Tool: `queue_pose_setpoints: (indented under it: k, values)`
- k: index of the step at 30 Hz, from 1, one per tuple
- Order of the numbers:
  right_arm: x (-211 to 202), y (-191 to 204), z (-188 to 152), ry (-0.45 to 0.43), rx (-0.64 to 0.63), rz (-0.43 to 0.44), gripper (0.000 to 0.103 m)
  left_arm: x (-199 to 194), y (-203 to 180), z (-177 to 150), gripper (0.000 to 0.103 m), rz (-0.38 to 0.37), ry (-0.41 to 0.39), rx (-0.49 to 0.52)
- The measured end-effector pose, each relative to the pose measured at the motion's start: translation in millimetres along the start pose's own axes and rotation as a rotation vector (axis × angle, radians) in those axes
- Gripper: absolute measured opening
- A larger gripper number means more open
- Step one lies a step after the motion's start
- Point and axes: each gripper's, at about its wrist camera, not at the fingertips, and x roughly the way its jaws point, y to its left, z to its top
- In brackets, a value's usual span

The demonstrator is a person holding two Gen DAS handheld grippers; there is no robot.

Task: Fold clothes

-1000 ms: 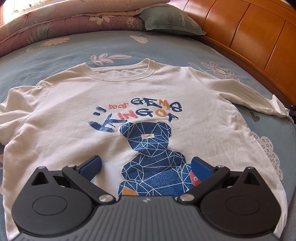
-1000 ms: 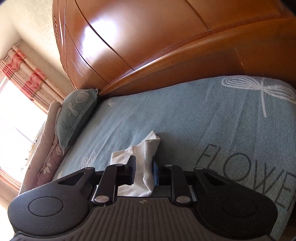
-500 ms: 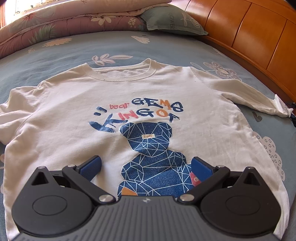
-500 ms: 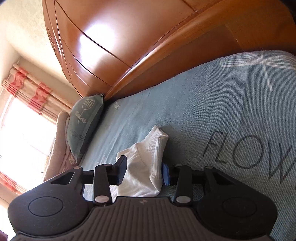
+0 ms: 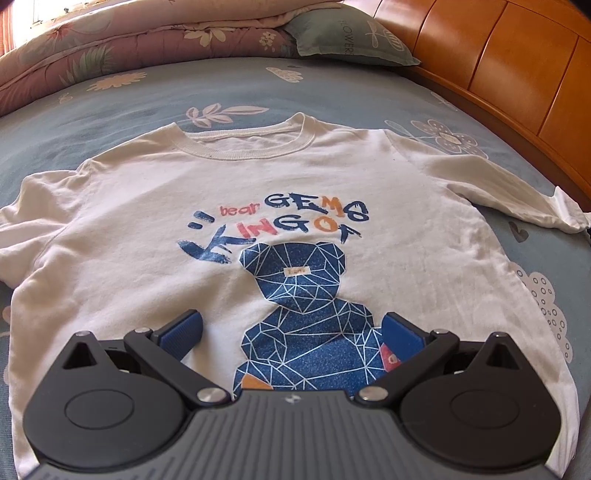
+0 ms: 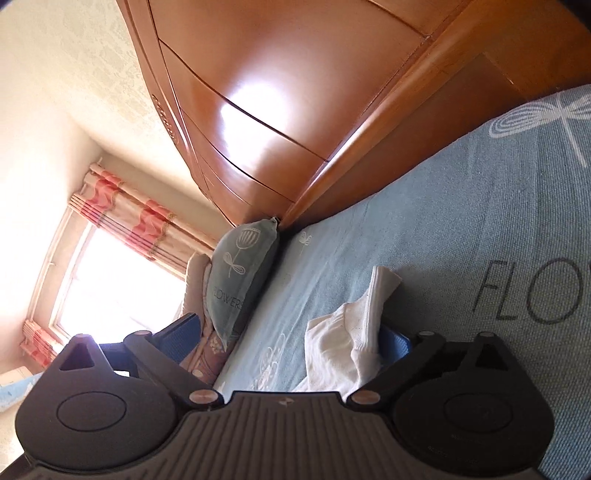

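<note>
**White T-shirt spread flat on a bed, both grippers wide open**

A white T-shirt with a blue bear print lies face up on a blue bed, collar away from the camera, sleeves out to each side. The left gripper hovers over the hem, jaws spread wide, holding nothing. The right gripper is also wide open; the right sleeve cuff lies loose between its jaws, against the right-hand pad, ungripped. The right gripper is nearer that sleeve. A pillow and a wooden headboard stand beyond, well clear.
</note>
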Motion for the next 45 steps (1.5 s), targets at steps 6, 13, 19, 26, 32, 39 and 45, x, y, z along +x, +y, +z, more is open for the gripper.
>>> queue_pose_setpoints:
  k: [6,13,19,26,32,39,45]
  values:
    - [7.4,11.8,-4.7,0.06,-0.157,-0.174,0.067,0.3,-0.5,1.5,0.102,0.005,0.005,-0.005]
    - [-12.3,-27.3,5.6,-0.016,0.084,-0.155,0.013,0.7,-3.5,0.7,0.102,0.023,0.005,0.007]
    - [-30.9,-0.1,15.2,-0.014,-0.029,-0.192,0.013,0.5,-1.7,2.1,0.102,0.017,0.018,0.004]
    - [-55.4,14.8,19.6,0.038,-0.072,-0.472,0.024,3.0,-8.2,2.1,0.102,0.046,0.03,0.037]
    - [-24.4,90.7,4.8,0.095,-0.367,-0.414,0.049,4.2,-8.9,3.1,0.102,0.054,0.032,0.035]
    - [93.9,184.8,-93.6,0.494,-0.715,-0.189,0.057,3.5,-7.3,1.6,0.102,0.047,0.02,0.029]
    - [138.5,204.4,-180.4,0.741,-0.794,-0.133,0.062,1.8,-5.8,-1.0,0.102,0.036,0.0,0.026]
